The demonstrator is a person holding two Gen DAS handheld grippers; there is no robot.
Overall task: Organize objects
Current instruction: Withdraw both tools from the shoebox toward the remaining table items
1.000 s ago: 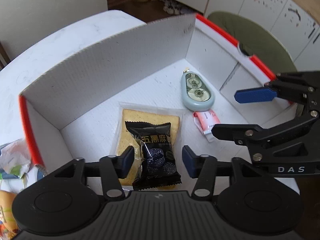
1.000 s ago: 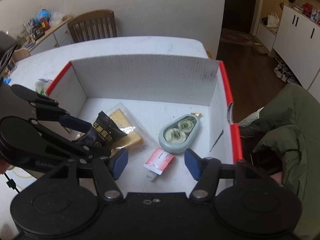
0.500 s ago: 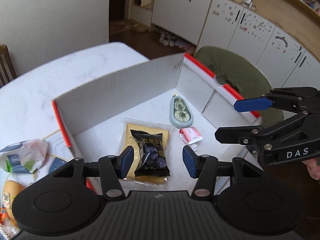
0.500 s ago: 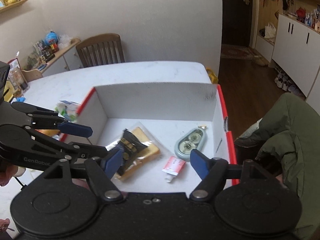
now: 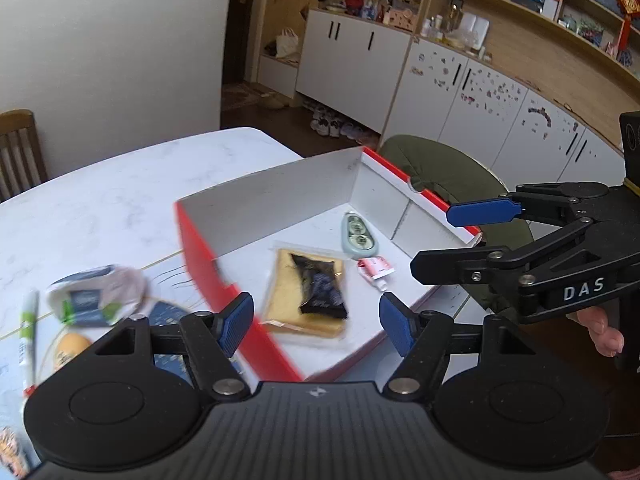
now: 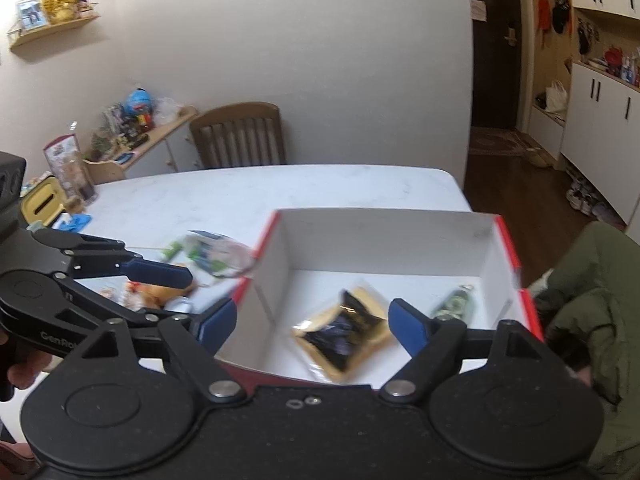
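A red-and-white cardboard box (image 5: 280, 184) (image 6: 384, 236) sits on the white table. Inside lie a black snack packet (image 5: 320, 284) (image 6: 346, 336) on a wrapped yellow cake (image 5: 280, 300), a pale green correction tape (image 5: 358, 236) (image 6: 454, 306) and a small red-white sachet (image 5: 374, 268). My left gripper (image 5: 316, 324) is open and empty, raised above the box's near corner. My right gripper (image 6: 312, 324) is open and empty, above the box's near side; it also shows in the left wrist view (image 5: 452, 240).
Loose items lie on the table left of the box: a white-blue packet (image 5: 96, 296) (image 6: 212, 252), a green pen (image 5: 28, 320) and an orange snack (image 5: 68, 348). A green cushioned chair (image 5: 440, 172) stands beyond the box. A wooden chair (image 6: 240, 136) stands at the far side.
Both grippers have risen and pulled back from the box, still open and empty. The black snack packet stays on the yellow cake.
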